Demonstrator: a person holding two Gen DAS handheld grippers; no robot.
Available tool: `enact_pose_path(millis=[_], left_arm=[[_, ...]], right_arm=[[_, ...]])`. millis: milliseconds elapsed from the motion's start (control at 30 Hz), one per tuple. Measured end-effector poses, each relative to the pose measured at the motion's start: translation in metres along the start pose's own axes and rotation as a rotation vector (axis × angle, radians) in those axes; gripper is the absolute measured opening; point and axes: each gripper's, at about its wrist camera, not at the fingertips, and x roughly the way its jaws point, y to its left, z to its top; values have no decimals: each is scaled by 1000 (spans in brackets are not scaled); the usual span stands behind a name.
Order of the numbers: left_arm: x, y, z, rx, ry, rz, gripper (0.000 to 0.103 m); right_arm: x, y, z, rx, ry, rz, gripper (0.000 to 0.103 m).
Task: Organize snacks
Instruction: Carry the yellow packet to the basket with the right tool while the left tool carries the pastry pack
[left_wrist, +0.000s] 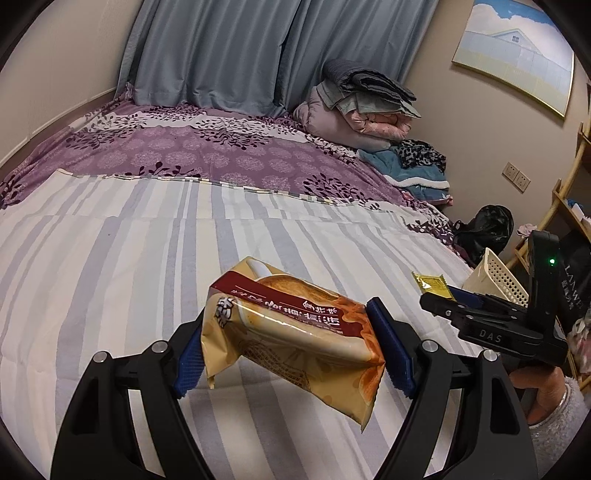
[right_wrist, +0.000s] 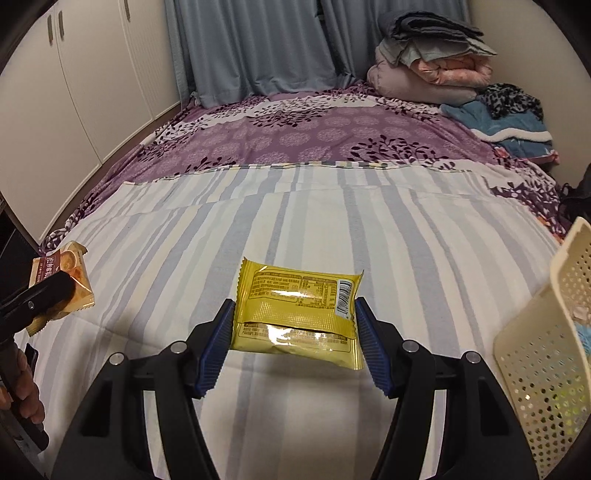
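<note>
progress: mid-task | left gripper (left_wrist: 291, 350) clamped on tan pastry packet (left_wrist: 295, 332), lifted above bed (left_wrist: 129, 258) | right gripper (right_wrist: 293, 341) clamped on yellow snack packet (right_wrist: 299, 310), near cream perforated basket (right_wrist: 546, 354) | left to do: both packets not yet in basket; contents unclear
</note>
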Motion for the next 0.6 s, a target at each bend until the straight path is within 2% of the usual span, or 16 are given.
enact_pose_path(millis=[600], left_arm=[[-8,-84,4,149,17,-80,80]], right_arm=[[-135,-138,-41,254,-206,-205,65]])
